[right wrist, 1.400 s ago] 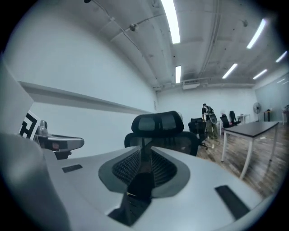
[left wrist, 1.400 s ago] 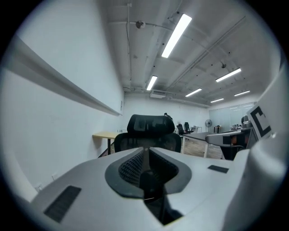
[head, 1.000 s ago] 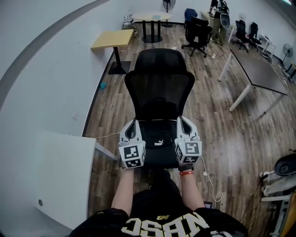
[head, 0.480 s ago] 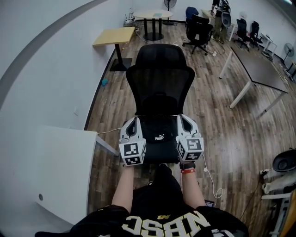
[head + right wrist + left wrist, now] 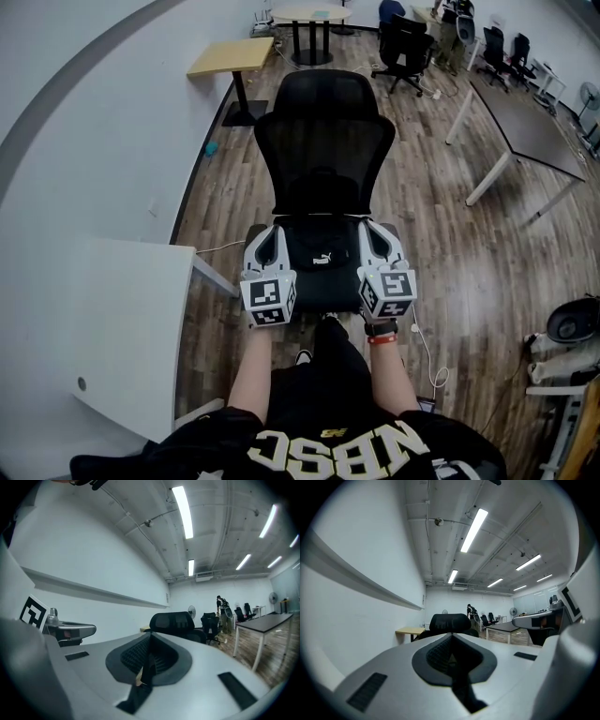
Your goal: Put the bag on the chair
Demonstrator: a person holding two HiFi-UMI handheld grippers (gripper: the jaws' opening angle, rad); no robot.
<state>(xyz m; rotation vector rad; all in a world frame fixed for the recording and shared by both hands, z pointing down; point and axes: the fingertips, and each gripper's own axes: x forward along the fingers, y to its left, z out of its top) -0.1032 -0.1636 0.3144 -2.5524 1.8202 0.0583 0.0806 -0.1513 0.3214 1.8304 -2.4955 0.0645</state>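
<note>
A black bag (image 5: 323, 267) with a small white logo hangs between my two grippers, over the seat of a black mesh office chair (image 5: 323, 141). I cannot tell whether it rests on the seat. My left gripper (image 5: 274, 236) is shut on a black strap (image 5: 461, 695) at the bag's left end. My right gripper (image 5: 369, 233) is shut on a black strap (image 5: 140, 686) at its right end. In the left gripper view the chair's headrest (image 5: 449, 620) shows past the closed jaws. The headrest (image 5: 172, 619) also shows in the right gripper view.
A white table (image 5: 122, 328) stands close at the left, beside the wall. A wooden table (image 5: 230, 58) and a round table (image 5: 305, 13) are behind the chair. A long grey table (image 5: 525, 141) and more chairs (image 5: 403, 47) fill the right. A white cable (image 5: 427, 361) lies on the floor.
Both grippers have carried the bag a little forward, closer to the chair's backrest. Their jaws have stayed closed on the straps.
</note>
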